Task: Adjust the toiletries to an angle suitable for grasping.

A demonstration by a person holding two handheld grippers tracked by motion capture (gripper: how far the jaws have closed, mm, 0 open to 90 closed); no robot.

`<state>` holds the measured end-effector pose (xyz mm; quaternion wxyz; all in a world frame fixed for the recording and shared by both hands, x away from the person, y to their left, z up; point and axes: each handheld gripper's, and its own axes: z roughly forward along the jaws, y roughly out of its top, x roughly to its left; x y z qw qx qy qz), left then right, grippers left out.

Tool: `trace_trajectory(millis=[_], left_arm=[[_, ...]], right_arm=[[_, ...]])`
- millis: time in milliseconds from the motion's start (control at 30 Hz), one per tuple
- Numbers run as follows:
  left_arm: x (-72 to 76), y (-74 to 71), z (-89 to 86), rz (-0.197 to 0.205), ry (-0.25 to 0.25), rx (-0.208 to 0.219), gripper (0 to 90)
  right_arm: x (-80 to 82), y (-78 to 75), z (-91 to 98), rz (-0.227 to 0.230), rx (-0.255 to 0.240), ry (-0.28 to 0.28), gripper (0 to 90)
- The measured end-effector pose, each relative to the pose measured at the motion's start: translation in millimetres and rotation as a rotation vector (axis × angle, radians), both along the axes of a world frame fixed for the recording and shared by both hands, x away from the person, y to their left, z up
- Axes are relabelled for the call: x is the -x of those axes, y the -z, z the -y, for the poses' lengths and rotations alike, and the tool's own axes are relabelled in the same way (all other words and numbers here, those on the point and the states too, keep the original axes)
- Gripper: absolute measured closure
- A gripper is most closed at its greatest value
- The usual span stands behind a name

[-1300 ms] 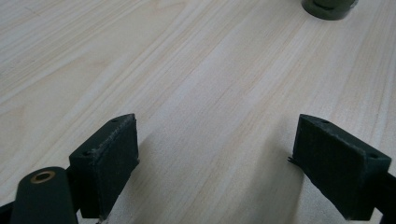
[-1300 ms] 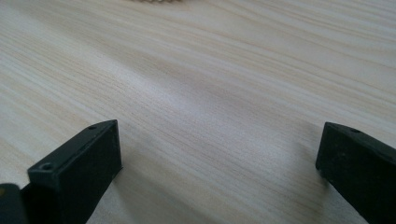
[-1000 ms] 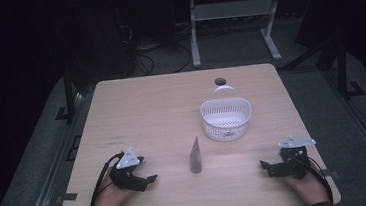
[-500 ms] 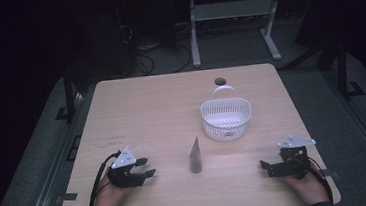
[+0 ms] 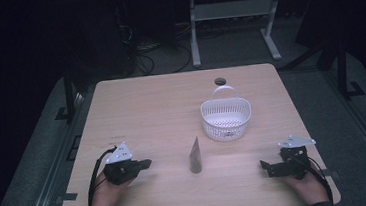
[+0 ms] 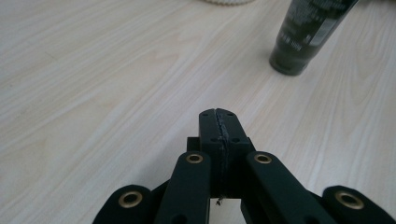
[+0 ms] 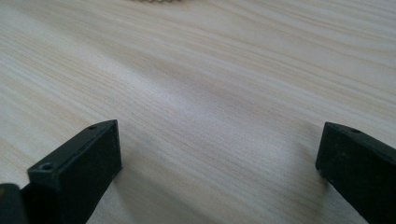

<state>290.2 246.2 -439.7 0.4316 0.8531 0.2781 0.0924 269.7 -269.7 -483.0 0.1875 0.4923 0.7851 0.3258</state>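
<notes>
1. Dark, tapering plastic tube (image 5: pixel 194 155) upright on its cap near the front middle of the pale wooden table (image 5: pixel 161 105), between the two grippers, apart from both; white perforated plastic basket with handle (image 5: pixel 226 118) just behind and to its right
2. Left gripper (image 5: pixel 145 163) low at the table's front left, jaws pressed together with nothing between them; tips aimed toward the tube, whose cap end (image 6: pixel 299 46) appears at upper right in the left gripper view
3. Right gripper (image 5: pixel 264 165) low at front right, jaws spread wide and empty over bare wood
4. Judgement: step in hand likely the approach to the tube, with the basket as probable destination
5. Best done by parting the left jaws before arrival, closing on the wider lower body rather than the thin crimped top
6. Risk: narrow footing, so any sideways nudge likely to topple it; straight, slow entry preferred
</notes>
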Motion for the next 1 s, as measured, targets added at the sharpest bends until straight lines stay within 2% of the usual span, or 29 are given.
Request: trace_trajectory(millis=[133,233,567,1000], left_arm=[[0.2,-6.3,1.5,0.005,0.010,0.003,89.6],[0.5,-14.2,3.0,0.006,0.022,0.030,89.6],[0.4,-26.5,9.7,0.016,0.042,0.046,89.6],[-4.0,-50.6,28.9,0.039,0.103,0.082,89.6]], right_arm=[[0.0,0.0,0.0,0.000,0.000,0.000,0.0],[0.0,0.0,0.0,0.000,0.000,0.000,0.0],[0.0,0.0,0.0,0.000,0.000,0.000,0.0],[0.0,0.0,0.0,0.000,0.000,0.000,0.0]])
